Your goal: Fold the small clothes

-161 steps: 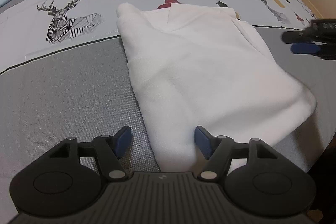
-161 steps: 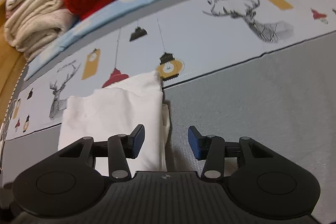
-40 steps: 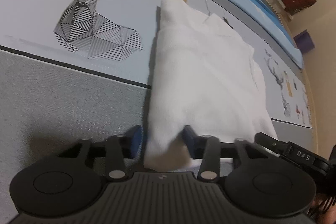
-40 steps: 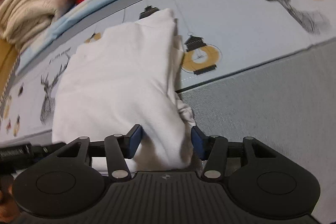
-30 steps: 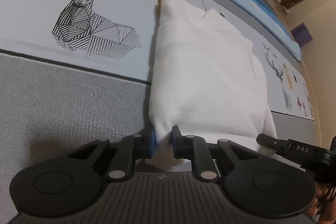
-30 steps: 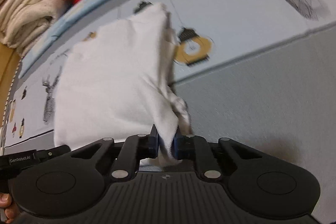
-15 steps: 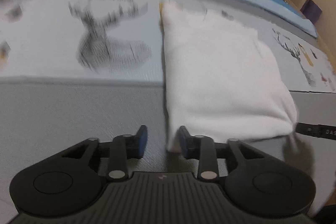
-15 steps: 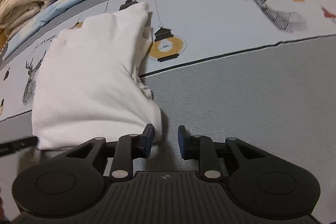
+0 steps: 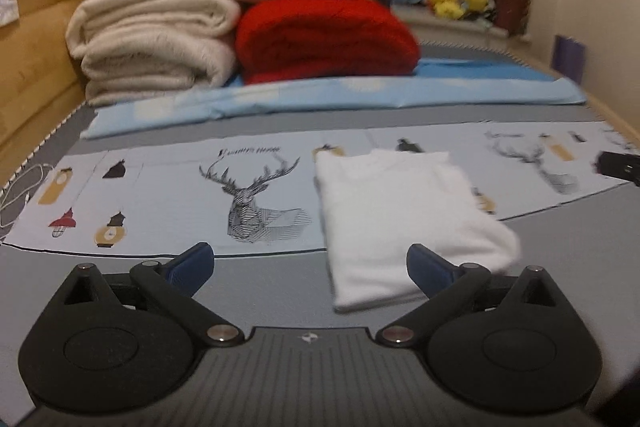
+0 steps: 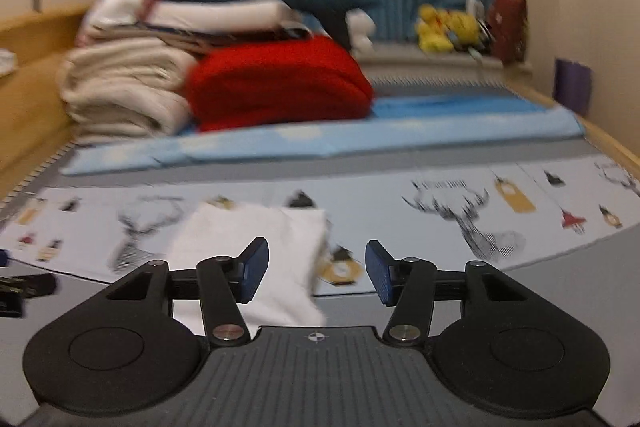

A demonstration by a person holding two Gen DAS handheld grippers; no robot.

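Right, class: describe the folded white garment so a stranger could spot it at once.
Start at the bed sheet printed with deer and lanterns. The white garment lies flat there, just right of the large deer print. Unlike the red blanket and cream blankets stacked behind, it is alone, thin and plain.

The right wrist view was motion-blurred: the folded white garment (image 10: 256,247) behind the right gripper (image 10: 316,269) had smeared edges, its near end hidden by the gripper's body. Beside it, deer prints (image 10: 464,223) were indistinct.
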